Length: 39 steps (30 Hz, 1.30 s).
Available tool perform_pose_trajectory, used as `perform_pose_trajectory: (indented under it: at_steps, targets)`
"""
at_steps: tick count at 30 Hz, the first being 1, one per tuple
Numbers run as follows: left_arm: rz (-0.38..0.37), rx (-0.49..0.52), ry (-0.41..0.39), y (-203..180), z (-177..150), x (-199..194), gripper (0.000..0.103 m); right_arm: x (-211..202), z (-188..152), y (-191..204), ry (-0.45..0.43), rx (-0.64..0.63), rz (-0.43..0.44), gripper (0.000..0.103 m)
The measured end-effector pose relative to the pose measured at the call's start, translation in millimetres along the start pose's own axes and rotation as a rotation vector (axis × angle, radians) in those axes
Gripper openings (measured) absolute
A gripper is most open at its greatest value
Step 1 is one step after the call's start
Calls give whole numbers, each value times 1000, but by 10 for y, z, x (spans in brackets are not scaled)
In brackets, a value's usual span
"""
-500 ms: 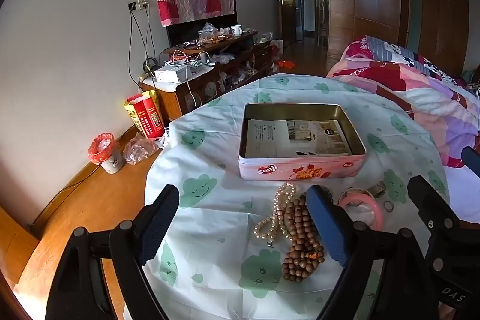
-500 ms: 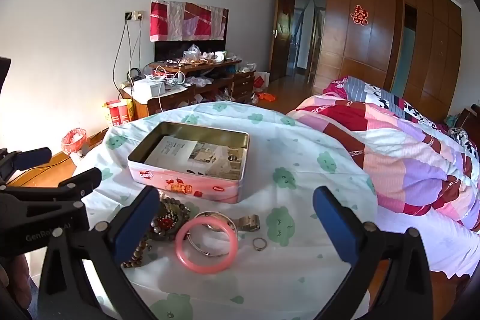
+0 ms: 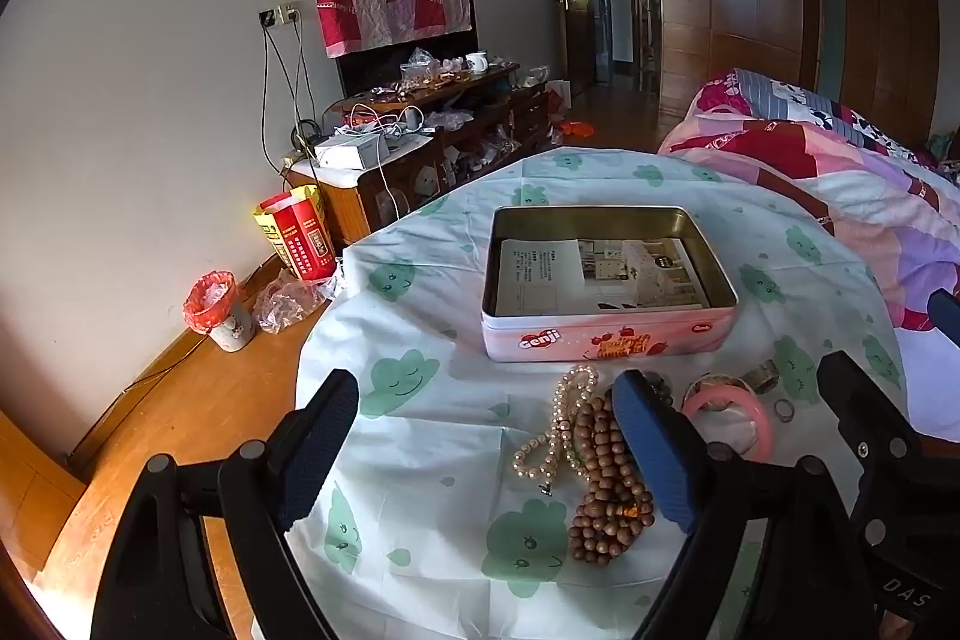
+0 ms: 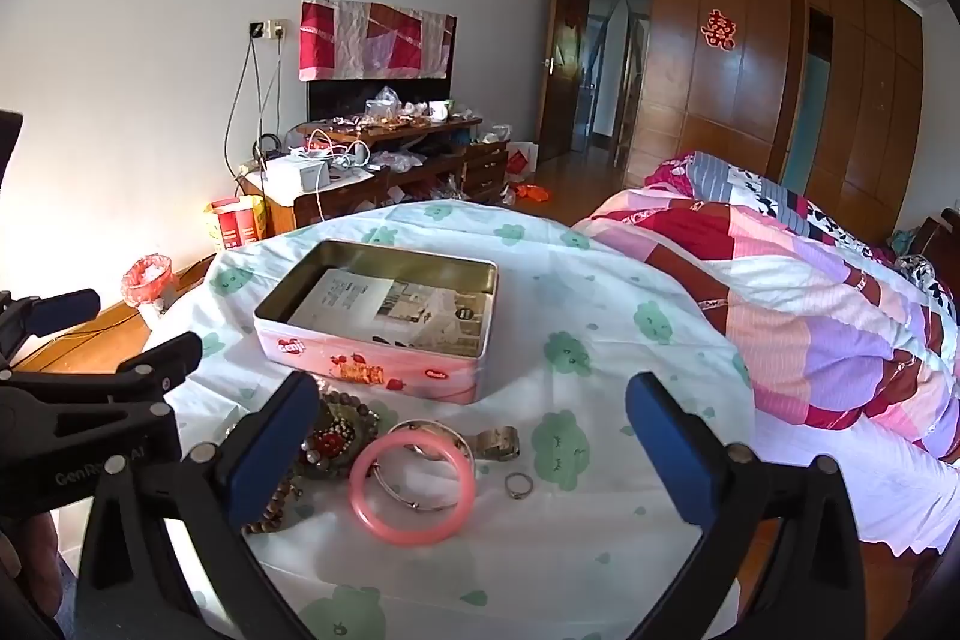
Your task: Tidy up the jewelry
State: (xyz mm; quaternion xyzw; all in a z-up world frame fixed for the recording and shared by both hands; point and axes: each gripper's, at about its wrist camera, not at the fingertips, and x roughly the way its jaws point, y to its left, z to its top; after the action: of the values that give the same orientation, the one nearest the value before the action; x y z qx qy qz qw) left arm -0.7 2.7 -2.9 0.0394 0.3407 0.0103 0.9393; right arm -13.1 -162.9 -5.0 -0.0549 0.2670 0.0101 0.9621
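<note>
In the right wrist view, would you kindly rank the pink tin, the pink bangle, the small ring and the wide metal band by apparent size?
1. Pink tin, clearly largest.
2. Pink bangle.
3. Wide metal band.
4. Small ring, smallest.
The bangle lies nearer the camera than the tin, yet looks much smaller.

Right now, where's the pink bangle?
In the right wrist view the pink bangle lies on the tablecloth, near the tin, beside a small ring.

I read "Genji" in white on a red badge on the pink tin's [image 3: 606, 337] front wall. A red double-happiness character sits on the wardrobe door [image 4: 720, 30]. Leaflet print inside the tin is unreadable.
</note>
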Motion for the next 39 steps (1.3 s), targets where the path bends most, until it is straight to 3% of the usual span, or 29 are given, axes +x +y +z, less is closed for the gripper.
perform_pose_trajectory:
  at_steps: [39]
  targets:
    - [37, 9, -6, 0, 40, -5, 87, 61, -72, -34, 16, 1, -23, 103]
